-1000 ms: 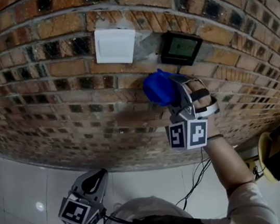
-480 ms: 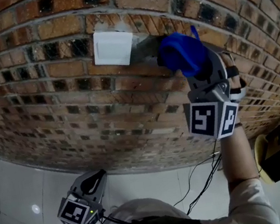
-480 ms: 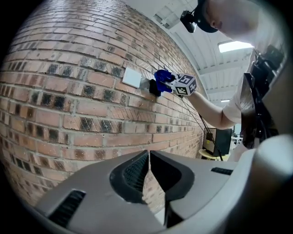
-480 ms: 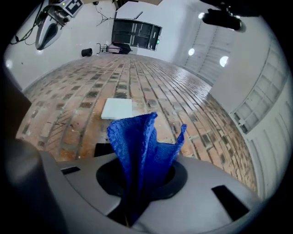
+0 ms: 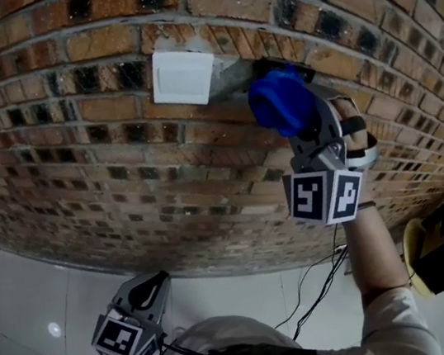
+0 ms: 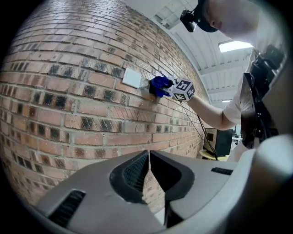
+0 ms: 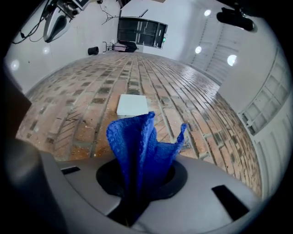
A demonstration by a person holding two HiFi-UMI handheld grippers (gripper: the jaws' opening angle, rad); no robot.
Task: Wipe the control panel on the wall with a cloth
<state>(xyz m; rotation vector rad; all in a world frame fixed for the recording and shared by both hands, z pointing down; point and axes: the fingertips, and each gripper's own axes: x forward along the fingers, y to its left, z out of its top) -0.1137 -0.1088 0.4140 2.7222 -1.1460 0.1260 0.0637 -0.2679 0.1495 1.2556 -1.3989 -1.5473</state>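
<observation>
Low at the left, the left gripper (image 5: 148, 289) has its jaws pressed together on nothing; on the brick wall (image 5: 79, 170) a white switch plate (image 5: 183, 77) sits beside the dark control panel (image 5: 275, 64). The right gripper (image 5: 303, 122) clamps a blue cloth (image 5: 278, 102) that covers most of the panel.

Cloth (image 5: 281, 103): blue, coarse weave, bunched into a wad. Clamped between jaws of right gripper (image 5: 303, 124); loose folds stand up out of the jaws. Wad pressed against the brick wall just right of white plate (image 5: 183, 77).

Panel (image 5: 271, 64): dark, wall-mounted, just right of white plate. Mostly covered by cloth; only upper edge visible.
</observation>
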